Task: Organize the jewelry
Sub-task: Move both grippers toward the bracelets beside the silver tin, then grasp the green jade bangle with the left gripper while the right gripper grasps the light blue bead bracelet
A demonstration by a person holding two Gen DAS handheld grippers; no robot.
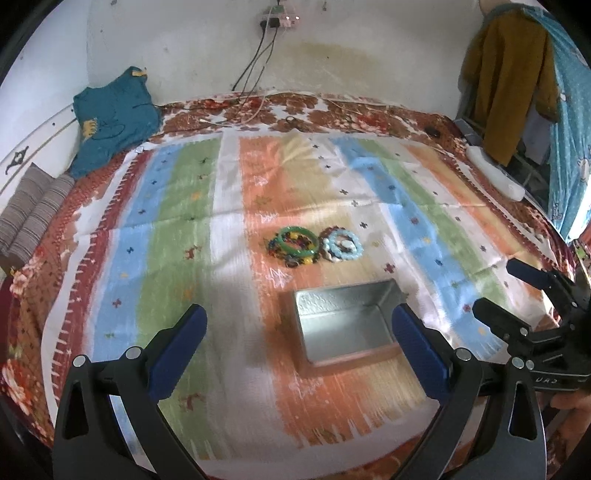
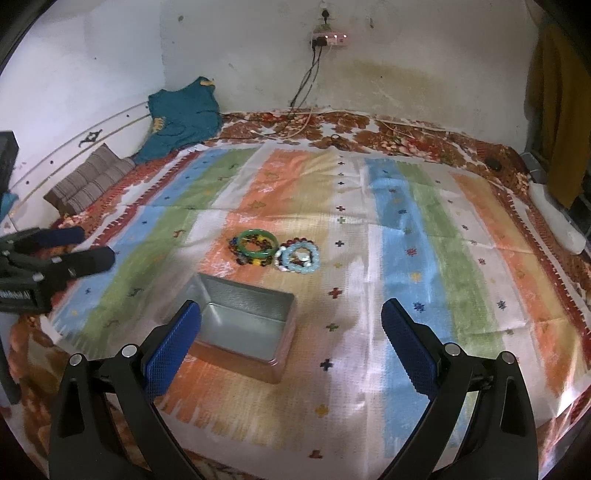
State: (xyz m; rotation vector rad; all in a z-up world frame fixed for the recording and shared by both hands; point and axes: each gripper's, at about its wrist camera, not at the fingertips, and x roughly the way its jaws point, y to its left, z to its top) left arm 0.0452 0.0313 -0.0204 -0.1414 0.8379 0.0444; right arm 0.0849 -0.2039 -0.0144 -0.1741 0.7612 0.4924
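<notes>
Left wrist view, bottom of frame: left gripper point(image 1: 299, 325) spread wide, blue pads, nothing between them. Right gripper point(image 1: 496, 286) at right edge, also spread, empty. Just beyond, center frame: rectangular metal tin point(image 1: 347, 325), open top, shiny grey inside, nothing in it, on striped cloth point(image 1: 177, 206). Past the tin, slightly up from center: green bangle point(image 1: 298, 242) lying on dark multicolour bead bracelets point(image 1: 275, 249), touching light blue bead bracelet point(image 1: 343, 244) to its right, with white beads at that one's edge. Upper left: teal garment point(image 1: 110, 118). Top center: wall socket point(image 1: 277, 16) with cables.
</notes>
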